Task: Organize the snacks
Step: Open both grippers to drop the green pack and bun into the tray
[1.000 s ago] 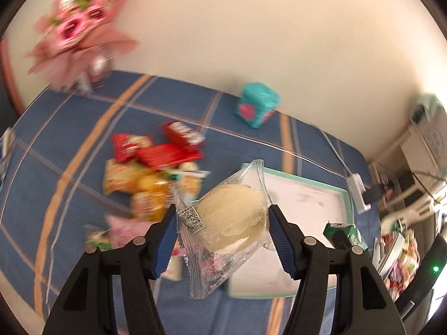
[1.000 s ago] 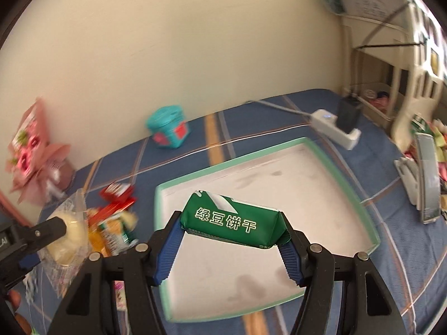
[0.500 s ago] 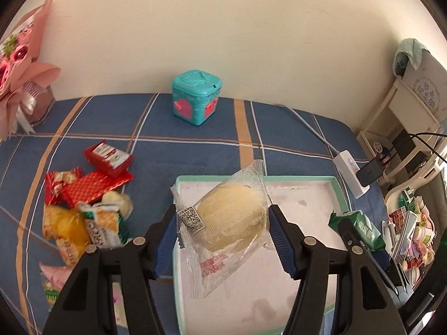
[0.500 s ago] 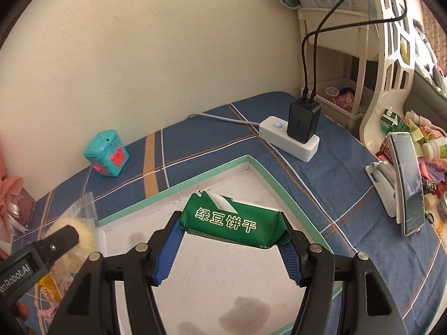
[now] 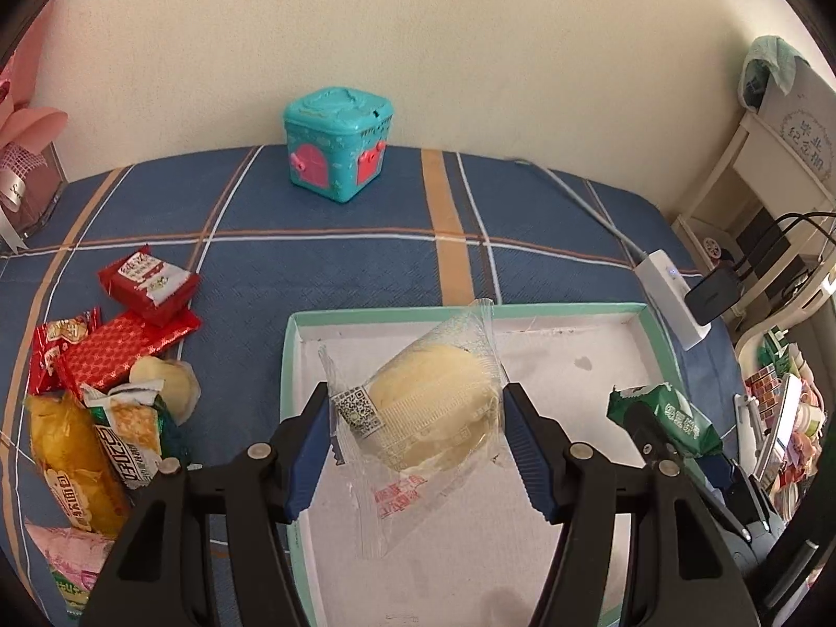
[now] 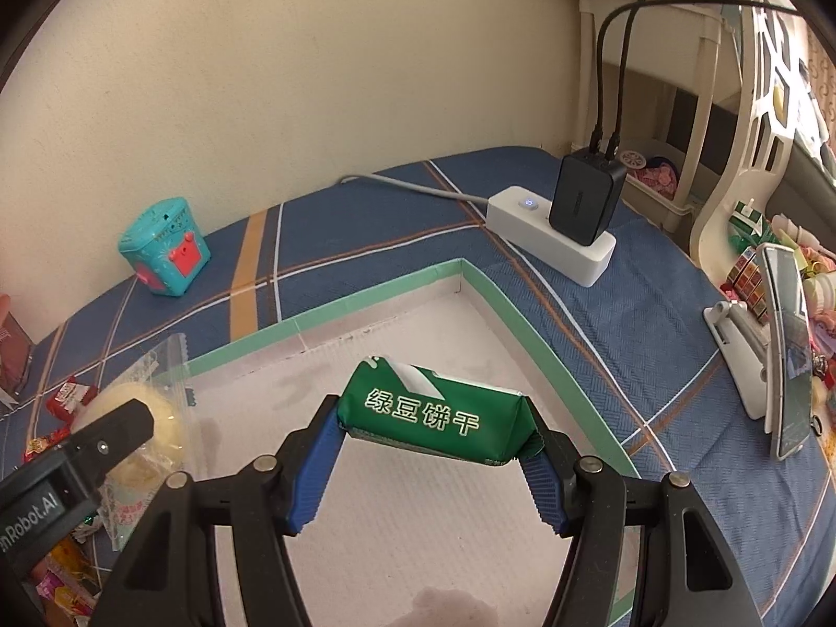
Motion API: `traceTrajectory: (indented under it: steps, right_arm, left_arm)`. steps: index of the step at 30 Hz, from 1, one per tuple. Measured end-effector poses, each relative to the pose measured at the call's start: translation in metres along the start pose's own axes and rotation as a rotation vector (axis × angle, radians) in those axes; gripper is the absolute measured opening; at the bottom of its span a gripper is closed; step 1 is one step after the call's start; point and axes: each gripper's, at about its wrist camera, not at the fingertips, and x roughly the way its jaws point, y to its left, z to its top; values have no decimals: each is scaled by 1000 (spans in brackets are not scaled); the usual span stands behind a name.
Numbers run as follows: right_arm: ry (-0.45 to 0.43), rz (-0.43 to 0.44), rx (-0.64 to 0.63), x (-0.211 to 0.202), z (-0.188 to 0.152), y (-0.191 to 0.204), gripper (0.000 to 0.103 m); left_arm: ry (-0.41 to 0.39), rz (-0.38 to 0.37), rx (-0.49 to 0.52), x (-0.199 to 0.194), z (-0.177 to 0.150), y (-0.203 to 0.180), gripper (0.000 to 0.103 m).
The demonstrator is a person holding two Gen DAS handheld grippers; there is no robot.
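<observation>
Left wrist: left claw (image 5: 415,444) pinching cake (image 5: 431,407) over tray (image 5: 575,309); at 3 o'clock, right claw (image 6: 433,462) clamped on biscuits (image 6: 433,413).

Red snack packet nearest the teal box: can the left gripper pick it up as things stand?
Probably not yet. The left gripper is shut on the clear-wrapped cake above the tray. The red snack packet lies uncovered on the blue cloth, so the path looks free once the cake is released.
</observation>
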Motion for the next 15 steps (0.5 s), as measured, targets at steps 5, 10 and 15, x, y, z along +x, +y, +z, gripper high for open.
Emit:
traceTrajectory:
  steps: [5,10,15]
  right_arm:
    - [31,21,5,6,-2,-1,68]
    - [79,89,56,15,-4,-10,70]
    - [66,114,99,11,-1,-18,82]
  left_arm:
    - [34,5,-12,8,-4,4,68]
    - [25,1,-16,3,-2,6,75]
    - [5,-3,-19,-9,4,7,84]
